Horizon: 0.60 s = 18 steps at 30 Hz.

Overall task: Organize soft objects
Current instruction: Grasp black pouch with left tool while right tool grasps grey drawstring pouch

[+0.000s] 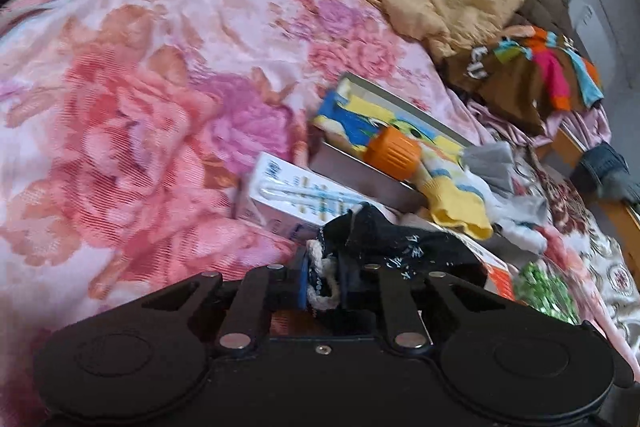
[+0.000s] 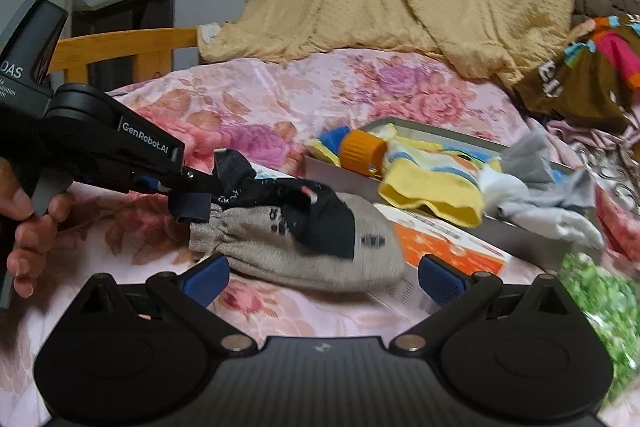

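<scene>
The left gripper (image 2: 192, 205) is clamped on the cuff end of a black-and-grey sock (image 2: 304, 239), which stretches rightward across the pink floral blanket (image 2: 280, 99). The right gripper (image 2: 322, 281) stands wide, with the sock's toe end lying just beyond and between its blue pads (image 2: 206, 281) (not touching). Farther right, a grey tray (image 2: 516, 227) holds more socks.

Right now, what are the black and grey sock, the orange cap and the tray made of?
The black and grey sock looks like soft knitted fabric: it sags and its cuff is gathered. The orange cap seems hard, smooth plastic with moulded ridges. The tray looks like dull grey metal, or maybe plastic: flat stiff walls.
</scene>
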Tool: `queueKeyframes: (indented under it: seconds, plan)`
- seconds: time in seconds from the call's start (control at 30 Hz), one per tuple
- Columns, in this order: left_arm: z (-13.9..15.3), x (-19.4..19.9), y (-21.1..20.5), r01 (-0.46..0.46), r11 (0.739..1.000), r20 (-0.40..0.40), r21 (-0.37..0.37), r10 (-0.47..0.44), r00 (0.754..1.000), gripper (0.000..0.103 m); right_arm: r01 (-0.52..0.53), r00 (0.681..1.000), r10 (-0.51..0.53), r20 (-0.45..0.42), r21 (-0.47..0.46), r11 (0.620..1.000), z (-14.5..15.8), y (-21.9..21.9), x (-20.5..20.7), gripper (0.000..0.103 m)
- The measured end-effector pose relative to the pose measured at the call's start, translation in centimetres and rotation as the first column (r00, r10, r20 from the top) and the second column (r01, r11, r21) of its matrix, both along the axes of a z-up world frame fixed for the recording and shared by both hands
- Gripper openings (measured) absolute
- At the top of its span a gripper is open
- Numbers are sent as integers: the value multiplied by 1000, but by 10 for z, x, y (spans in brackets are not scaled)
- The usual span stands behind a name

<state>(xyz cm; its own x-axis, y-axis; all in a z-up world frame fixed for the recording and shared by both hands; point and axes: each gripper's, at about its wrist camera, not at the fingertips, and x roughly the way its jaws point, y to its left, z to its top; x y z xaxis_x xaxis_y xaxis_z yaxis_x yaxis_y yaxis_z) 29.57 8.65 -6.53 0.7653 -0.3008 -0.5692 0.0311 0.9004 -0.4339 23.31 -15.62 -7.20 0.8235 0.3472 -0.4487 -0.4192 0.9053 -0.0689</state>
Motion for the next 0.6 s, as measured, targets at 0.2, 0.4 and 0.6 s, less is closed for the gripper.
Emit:
queueKeyframes:
  seconds: [0.2, 0.4, 0.6]
  plan:
    - [8, -6, 4, -60, 996, 44, 66, 57, 997, 15, -50, 999, 50, 1, 8, 999, -1, 9, 14, 103]
    - [14, -10, 7, -119, 983, 90, 142, 107, 990, 14, -112, 993, 113, -24, 29, 993, -1, 14, 23, 103]
    - [9, -8, 9, -112, 986, 62, 122, 105, 993, 14, -142, 987, 143, -66, 21, 990, -7, 22, 26, 90]
